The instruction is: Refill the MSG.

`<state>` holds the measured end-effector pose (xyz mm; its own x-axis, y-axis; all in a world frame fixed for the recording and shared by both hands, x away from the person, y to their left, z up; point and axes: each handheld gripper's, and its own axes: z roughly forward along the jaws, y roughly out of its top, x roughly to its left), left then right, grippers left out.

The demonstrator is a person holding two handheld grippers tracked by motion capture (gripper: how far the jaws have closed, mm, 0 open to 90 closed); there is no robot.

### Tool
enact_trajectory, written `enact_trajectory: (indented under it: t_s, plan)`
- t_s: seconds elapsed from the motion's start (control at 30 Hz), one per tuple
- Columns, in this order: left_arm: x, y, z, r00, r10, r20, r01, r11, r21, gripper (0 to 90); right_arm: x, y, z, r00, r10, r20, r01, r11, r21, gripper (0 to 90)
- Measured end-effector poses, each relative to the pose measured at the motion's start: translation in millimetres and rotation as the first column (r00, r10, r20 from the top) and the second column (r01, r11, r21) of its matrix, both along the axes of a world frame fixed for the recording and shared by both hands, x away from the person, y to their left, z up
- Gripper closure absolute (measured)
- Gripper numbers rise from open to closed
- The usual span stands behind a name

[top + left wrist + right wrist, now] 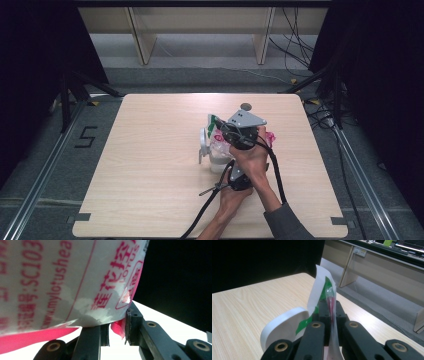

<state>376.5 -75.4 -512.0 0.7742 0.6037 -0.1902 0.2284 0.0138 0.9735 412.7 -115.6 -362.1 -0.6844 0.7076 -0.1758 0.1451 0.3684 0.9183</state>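
plastic packet point(218, 145), white with red print and a green-and-white top, held up above the middle of the table point(150, 165), nearer its right edge than its left. right gripper point(330, 307) has its jaws pinched narrow on the packet's thin upper edge, which runs straight away along the jaws. left gripper point(117, 326) sits nearer the person and looks clamped on the lower red hem. packet's long axis runs between the two grippers, roughly near-to-far. white jug point(205, 145) stands on the table, just left of the packet. any pull would likely run along that axis.
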Motion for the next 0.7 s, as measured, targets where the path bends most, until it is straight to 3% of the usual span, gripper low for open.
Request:
enact_trajectory:
  t_s: [0.03, 0.07, 0.1, 0.13, 0.2, 0.27, 0.3, 0.4, 0.47, 0.5, 0.53, 0.57, 0.6, 0.67, 0.7]
  plan:
    - [-0.2, -0.7, 0.3, 1.0, 0.0, -0.008, 0.0, 0.9999, -0.012, 76.2, -1.1, 0.9, -0.6, 0.9996, -0.003, -0.026, 0.003, 1.0, 0.013, 89.6]
    - [0.2, 0.1, -0.1, 1.0, 0.0, 0.002, 0.0, 1.0, 0.001, 76.2, -0.6, 0.1, -0.2, 0.9999, 0.0, -0.012, 0.0, 1.0, 0.005, 89.6]
    - [-0.4, -0.6, 0.4, 1.0, 0.0, -0.007, 0.0, 0.9999, -0.014, 76.2, -0.9, -0.5, 0.7, 0.9999, 0.003, -0.015, -0.002, 1.0, 0.005, 89.7]
    - [-0.5, -0.6, 0.5, 1.0, -0.002, -0.008, 0.002, 0.9998, -0.018, 76.2, 0.5, -1.6, 1.2, 0.9999, 0.004, 0.012, -0.004, 1.0, -0.006, 89.7]
    - [0.1, 0.2, 0.1, 1.0, 0.002, 0.001, -0.002, 0.9999, 0.012, 76.1, 0.6, -0.4, 0.0, 1.0, -0.001, 0.002, 0.001, 1.0, 0.006, 89.7]
    - [-0.6, -1.1, 0.4, 1.0, 0.002, -0.008, -0.002, 0.9997, -0.024, 76.2, -0.8, -0.3, 0.4, 0.9998, 0.0, -0.02, 0.0, 1.0, 0.007, 89.7]
    - [-0.8, -0.8, 0.8, 1.0, 0.002, -0.007, -0.002, 0.9998, -0.021, 76.2, 0.7, -1.5, 1.4, 0.9999, 0.005, 0.011, -0.005, 1.0, -0.006, 89.7]
    - [-0.4, -1.3, 0.2, 1.0, 0.002, -0.009, -0.002, 0.9997, -0.024, 76.2, -1.4, 1.1, -0.1, 0.9998, -0.016, -0.013, 0.016, 1.0, 0.02, 89.6]
    - [0.9, 0.6, -0.5, 1.0, -0.002, -0.003, 0.002, 1.0, 0.007, 76.2, -0.8, 0.9, -0.7, 0.9993, -0.003, -0.037, 0.003, 1.0, 0.021, 89.7]
    - [1.2, 3.1, 0.1, 0.9999, -0.015, 0.001, 0.015, 0.999, 0.043, 76.2, -1.3, 0.3, -0.1, 0.9989, -0.007, -0.046, 0.008, 1.0, 0.024, 89.6]
    - [0.3, 3.2, 1.0, 0.9998, -0.021, -0.007, 0.021, 0.9992, 0.034, 76.2, -1.5, 0.2, 0.0, 0.9991, -0.015, -0.039, 0.016, 0.999, 0.034, 89.7]
    - [-0.8, -1.7, 0.6, 0.9999, 0.005, -0.013, -0.005, 0.9993, -0.038, 76.1, -1.7, -0.3, 0.7, 0.9992, -0.011, -0.039, 0.012, 0.999, 0.03, 89.7]
    - [-0.6, -1.9, 0.6, 0.9999, 0.003, -0.012, -0.004, 0.9993, -0.037, 76.2, -1.7, 0.3, 0.6, 0.9994, -0.006, -0.034, 0.007, 1.0, 0.024, 89.6]
    - [0.7, 1.4, -0.2, 1.0, -0.005, -0.005, 0.005, 0.9998, 0.018, 76.2, -0.5, 1.4, -0.7, 0.9995, -0.001, -0.031, 0.001, 1.0, 0.016, 89.7]
    - [0.7, 0.7, -0.4, 1.0, -0.001, -0.003, 0.001, 1.0, 0.006, 76.2, 1.4, 0.1, -0.6, 0.9999, 0.002, -0.015, -0.002, 1.0, 0.005, 89.7]
